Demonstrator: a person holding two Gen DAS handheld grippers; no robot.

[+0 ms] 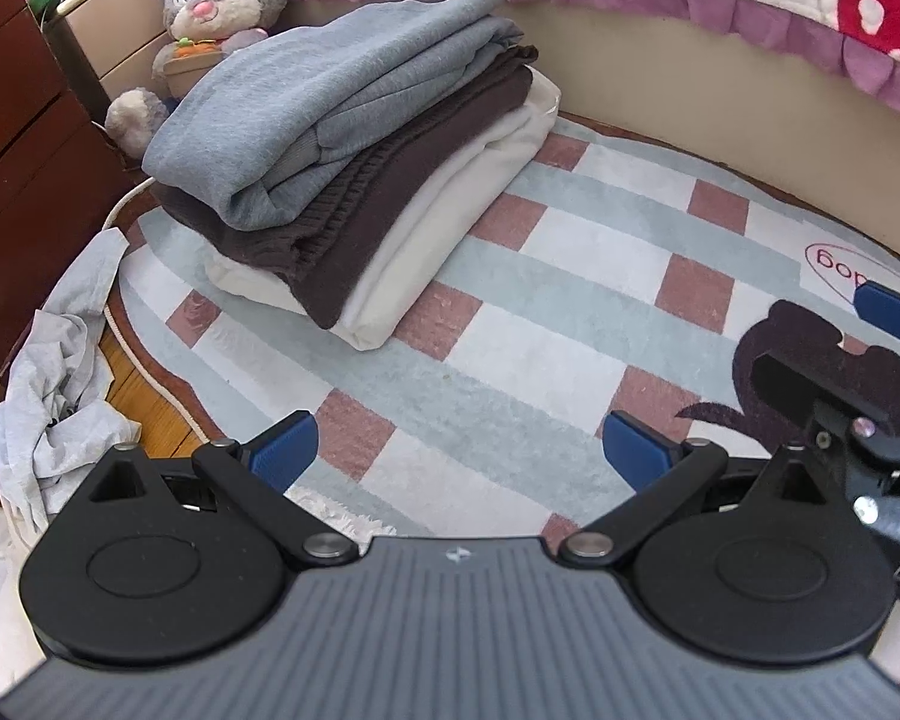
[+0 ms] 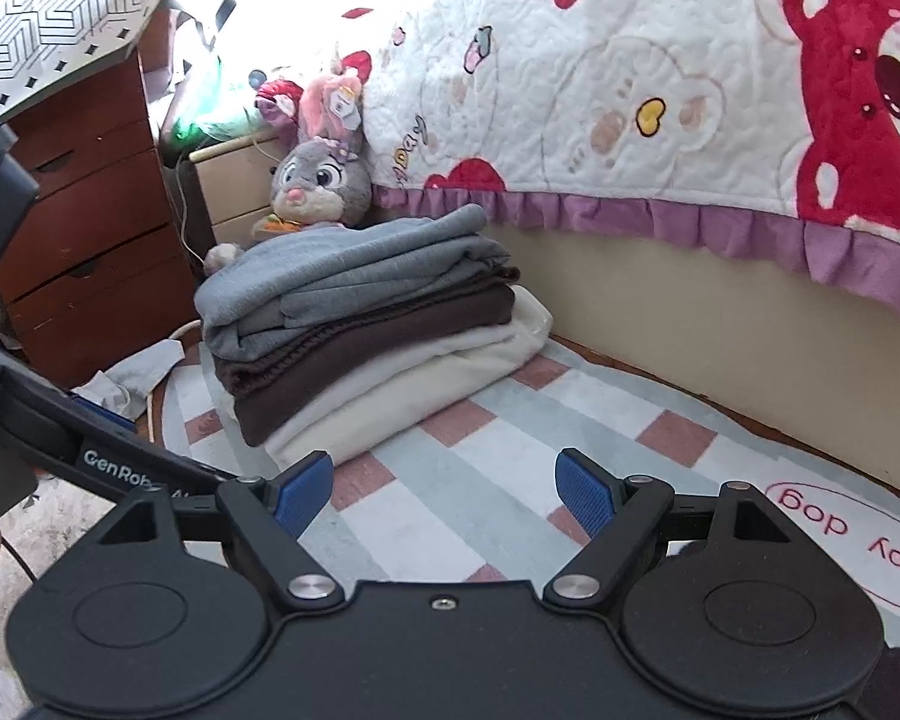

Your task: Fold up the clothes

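Observation:
A stack of three folded garments sits on the checked rug (image 1: 570, 312): a grey-blue sweatshirt (image 1: 330, 102) on top, a dark brown knit (image 1: 390, 204) under it, a cream piece (image 1: 438, 240) at the bottom. The stack also shows in the right wrist view (image 2: 354, 312). A crumpled light grey garment (image 1: 54, 396) lies at the rug's left edge. My left gripper (image 1: 459, 450) is open and empty above the rug, in front of the stack. My right gripper (image 2: 444, 486) is open and empty, a little to the right of the left one.
A plush rabbit (image 2: 321, 180) leans behind the stack by a beige nightstand (image 2: 240, 180). A brown drawer chest (image 2: 90, 240) stands at the left. The bed side (image 2: 720, 324) with a bear-print quilt (image 2: 690, 90) runs along the back. The left gripper's body (image 2: 42, 420) shows at the left.

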